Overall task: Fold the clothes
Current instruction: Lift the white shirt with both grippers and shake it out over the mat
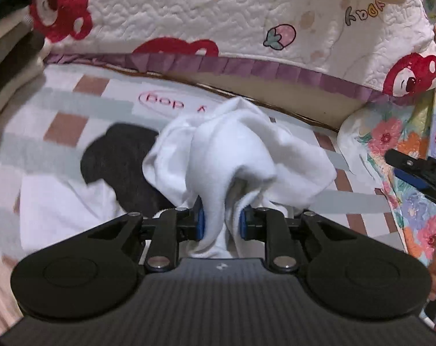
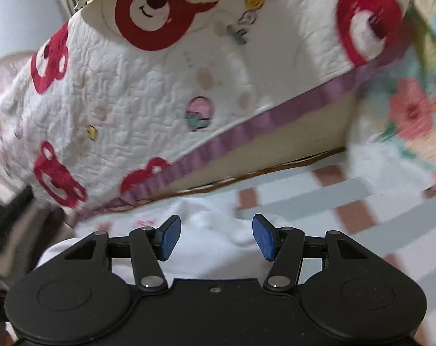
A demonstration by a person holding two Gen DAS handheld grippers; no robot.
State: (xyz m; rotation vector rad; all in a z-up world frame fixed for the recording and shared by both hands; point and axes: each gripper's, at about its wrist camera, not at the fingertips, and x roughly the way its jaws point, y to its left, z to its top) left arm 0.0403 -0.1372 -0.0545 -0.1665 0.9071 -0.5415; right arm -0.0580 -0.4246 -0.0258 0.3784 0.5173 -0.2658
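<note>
My left gripper [image 1: 221, 219] is shut on a bunched white garment [image 1: 235, 147] and holds it up over the checked bed sheet [image 1: 68, 106]. A black patch of cloth [image 1: 117, 158] lies under and left of the bundle, beside flat white fabric [image 1: 62, 201]. My right gripper [image 2: 216, 236] is open and empty, its blue pads [image 2: 172, 238] apart above white fabric [image 2: 215, 225] on the sheet. The right gripper also shows at the right edge of the left wrist view [image 1: 419, 173].
A quilted white blanket with red bears [image 1: 218, 14] and a purple ruffle [image 1: 246, 67] rises behind the sheet; it also shows in the right wrist view [image 2: 160, 86]. A stack of folded clothes [image 1: 10, 52] sits far left. A floral quilt [image 1: 414, 173] lies at the right.
</note>
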